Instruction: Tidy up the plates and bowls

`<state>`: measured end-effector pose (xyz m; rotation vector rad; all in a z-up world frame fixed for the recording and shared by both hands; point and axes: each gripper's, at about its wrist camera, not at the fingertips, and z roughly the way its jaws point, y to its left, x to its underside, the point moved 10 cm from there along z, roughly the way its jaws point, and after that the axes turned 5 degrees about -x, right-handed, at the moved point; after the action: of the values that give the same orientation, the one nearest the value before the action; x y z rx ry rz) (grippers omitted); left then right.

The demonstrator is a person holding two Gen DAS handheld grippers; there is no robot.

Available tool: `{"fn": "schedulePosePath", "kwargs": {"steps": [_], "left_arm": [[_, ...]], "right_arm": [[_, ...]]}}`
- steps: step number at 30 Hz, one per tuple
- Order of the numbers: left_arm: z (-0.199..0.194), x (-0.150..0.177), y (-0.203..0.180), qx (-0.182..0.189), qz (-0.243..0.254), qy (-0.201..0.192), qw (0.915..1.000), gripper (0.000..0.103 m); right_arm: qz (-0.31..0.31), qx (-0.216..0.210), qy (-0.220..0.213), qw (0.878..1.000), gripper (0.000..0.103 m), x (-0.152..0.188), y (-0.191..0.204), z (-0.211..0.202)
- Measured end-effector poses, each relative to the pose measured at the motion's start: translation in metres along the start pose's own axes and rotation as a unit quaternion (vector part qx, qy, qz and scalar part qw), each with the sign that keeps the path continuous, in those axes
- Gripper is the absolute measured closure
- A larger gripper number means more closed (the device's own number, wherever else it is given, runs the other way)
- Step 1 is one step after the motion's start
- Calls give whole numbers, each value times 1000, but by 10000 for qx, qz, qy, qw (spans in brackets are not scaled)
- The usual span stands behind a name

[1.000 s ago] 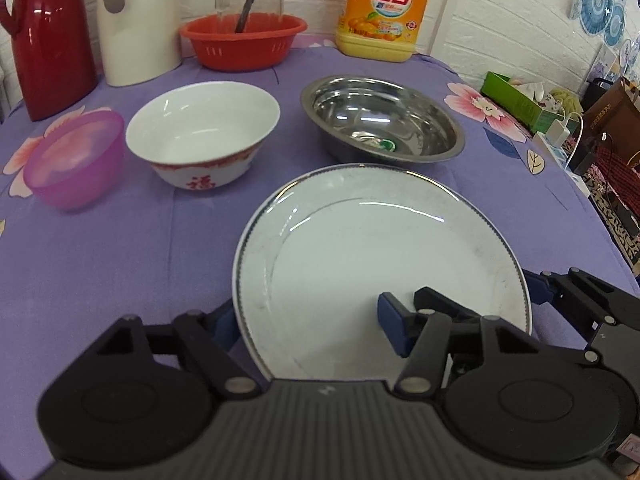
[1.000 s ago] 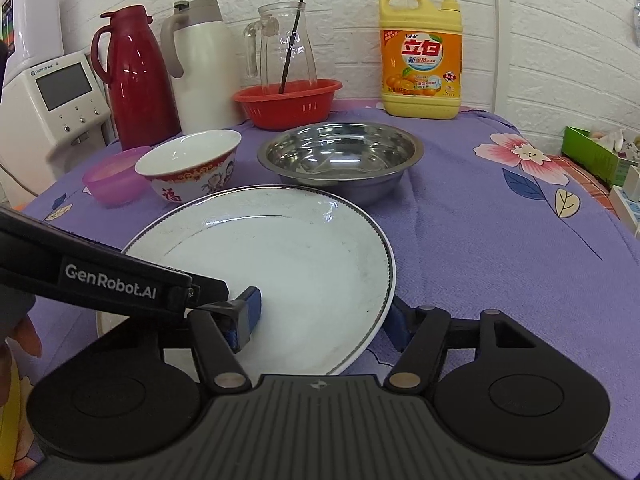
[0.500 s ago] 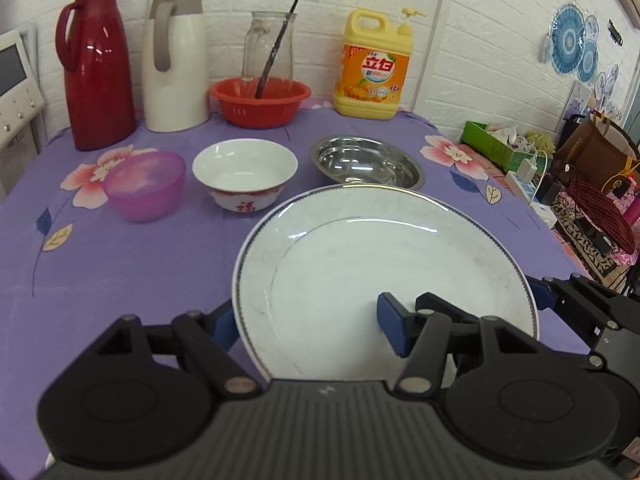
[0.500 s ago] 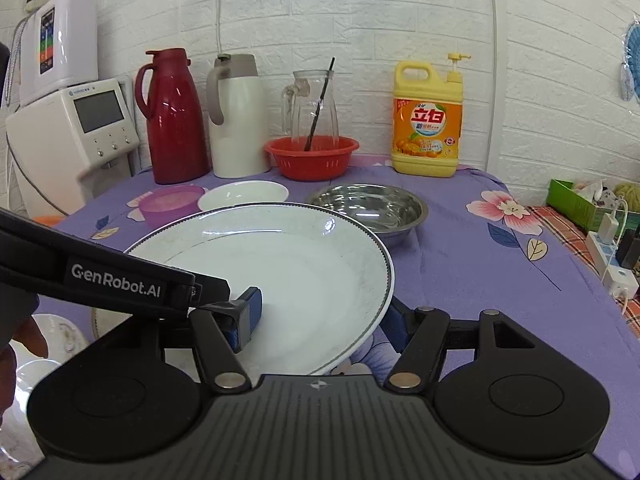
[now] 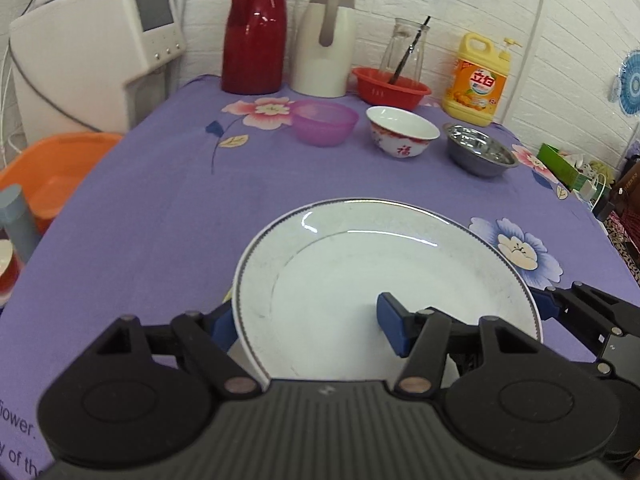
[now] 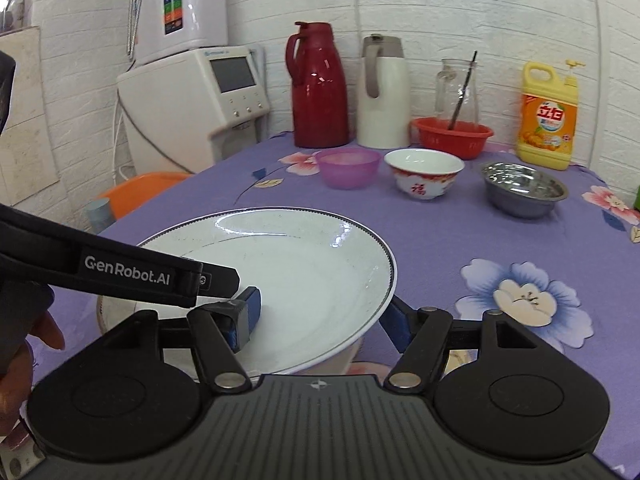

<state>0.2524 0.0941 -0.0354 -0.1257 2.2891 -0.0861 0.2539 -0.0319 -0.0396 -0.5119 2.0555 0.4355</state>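
A large white plate [image 5: 384, 276] with a dark rim line is held above the purple cloth by both grippers. My left gripper [image 5: 308, 324] is shut on its left rim, one blue pad on top and one under. My right gripper [image 6: 320, 320] is shut on its right rim the same way; the plate [image 6: 288, 272] fills the near view. Far back stand a purple plastic bowl [image 5: 325, 123], a white porcelain bowl with red print [image 5: 402, 131] and a steel bowl [image 5: 482, 155] in a row. They show in the right wrist view too: purple bowl [image 6: 348, 168], porcelain bowl [image 6: 423, 173], steel bowl [image 6: 524, 189].
Along the wall stand a red thermos [image 5: 254, 28], a white thermos [image 5: 326, 40], a red basket [image 5: 390, 90] with a glass jug, and a yellow detergent bottle [image 5: 478, 80]. An orange basin [image 5: 44, 176] and a white water dispenser [image 5: 100, 52] lie left of the table. Something pale shows under the plate [image 6: 352, 354].
Both grippers have carried the plate back toward the near left side of the table and higher; the three bowls now look much farther away. The grips have not changed.
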Motion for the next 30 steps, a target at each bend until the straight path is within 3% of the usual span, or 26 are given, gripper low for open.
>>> {"fn": "schedulePosePath", "kwargs": {"steps": [9, 13, 18, 25, 30], "left_arm": [[2, 15, 12, 94, 105, -151, 9998, 38], [5, 20, 17, 257, 58, -188, 9995, 37], [-5, 6, 14, 132, 337, -578, 9977, 32], [-8, -8, 20, 113, 131, -711, 9973, 32], [-7, -14, 20, 125, 30, -706, 9974, 32]], "right_arm": [[186, -141, 259, 9994, 0, 15, 12, 12], [40, -3, 185, 9998, 0, 17, 16, 11], [-12, 3, 154, 9999, 0, 15, 16, 13], [-100, 152, 70, 9998, 0, 10, 14, 6], [-278, -15, 184, 9994, 0, 13, 19, 7]]}}
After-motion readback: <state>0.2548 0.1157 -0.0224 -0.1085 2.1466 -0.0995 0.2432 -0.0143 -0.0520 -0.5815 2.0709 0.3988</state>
